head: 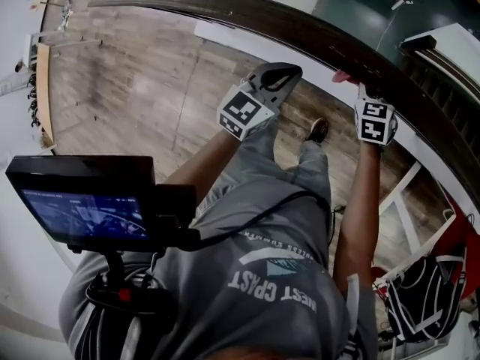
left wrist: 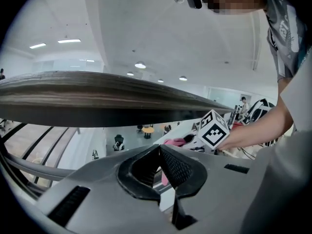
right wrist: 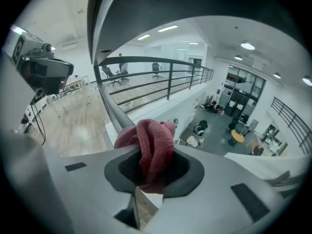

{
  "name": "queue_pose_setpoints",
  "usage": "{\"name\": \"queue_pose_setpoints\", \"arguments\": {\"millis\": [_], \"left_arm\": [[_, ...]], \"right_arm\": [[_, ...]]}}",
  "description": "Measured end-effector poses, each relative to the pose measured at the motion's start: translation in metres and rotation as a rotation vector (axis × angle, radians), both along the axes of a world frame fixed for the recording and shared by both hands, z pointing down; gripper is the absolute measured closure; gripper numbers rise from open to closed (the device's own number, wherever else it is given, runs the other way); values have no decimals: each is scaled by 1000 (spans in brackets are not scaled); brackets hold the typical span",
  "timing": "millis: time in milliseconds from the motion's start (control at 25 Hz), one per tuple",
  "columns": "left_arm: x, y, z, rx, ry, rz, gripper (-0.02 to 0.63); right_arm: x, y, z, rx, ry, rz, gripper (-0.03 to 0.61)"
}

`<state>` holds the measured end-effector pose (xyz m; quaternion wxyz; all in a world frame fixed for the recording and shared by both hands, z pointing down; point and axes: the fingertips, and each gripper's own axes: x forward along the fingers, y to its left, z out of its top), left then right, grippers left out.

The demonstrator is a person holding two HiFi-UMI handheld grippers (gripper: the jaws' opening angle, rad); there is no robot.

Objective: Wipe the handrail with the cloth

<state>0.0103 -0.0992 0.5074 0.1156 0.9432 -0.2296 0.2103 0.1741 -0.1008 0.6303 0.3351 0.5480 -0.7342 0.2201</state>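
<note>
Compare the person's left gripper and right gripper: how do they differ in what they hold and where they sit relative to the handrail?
The right gripper is clamped on the red cloth; the left gripper is shut on nothing. The right gripper is up at the handrail; the left gripper sits short of it, not touching. Both have their jaws closed.

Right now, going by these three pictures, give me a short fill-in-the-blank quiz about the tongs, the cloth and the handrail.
1. Of the left tongs and the right tongs, only the ____ ones grip the pink cloth.
2. The left tongs are shut and hold ____.
3. In the head view, the cloth is held up by the dark wooden ____.

Missing words: right; nothing; handrail.
</note>
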Motion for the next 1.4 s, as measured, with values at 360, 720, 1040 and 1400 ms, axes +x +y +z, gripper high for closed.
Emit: {"name": "queue_pose_setpoints", "arguments": {"millis": [360, 720, 1040, 1400], "left_arm": [[-116, -67, -23, 42, -2, 46, 607], [-246, -95, -43, 37, 8, 67, 607], [-279, -127, -33, 41, 64, -9, 607], [-269, -115, -28, 14, 91, -15, 607]], "right_arm": [[0, -12, -3, -6, -25, 236, 506], [-182, -81, -9, -28, -3, 156, 506], [-185, -122, 4, -42, -27, 150, 506], [-152, -94, 9, -85, 36, 242, 508]]}}
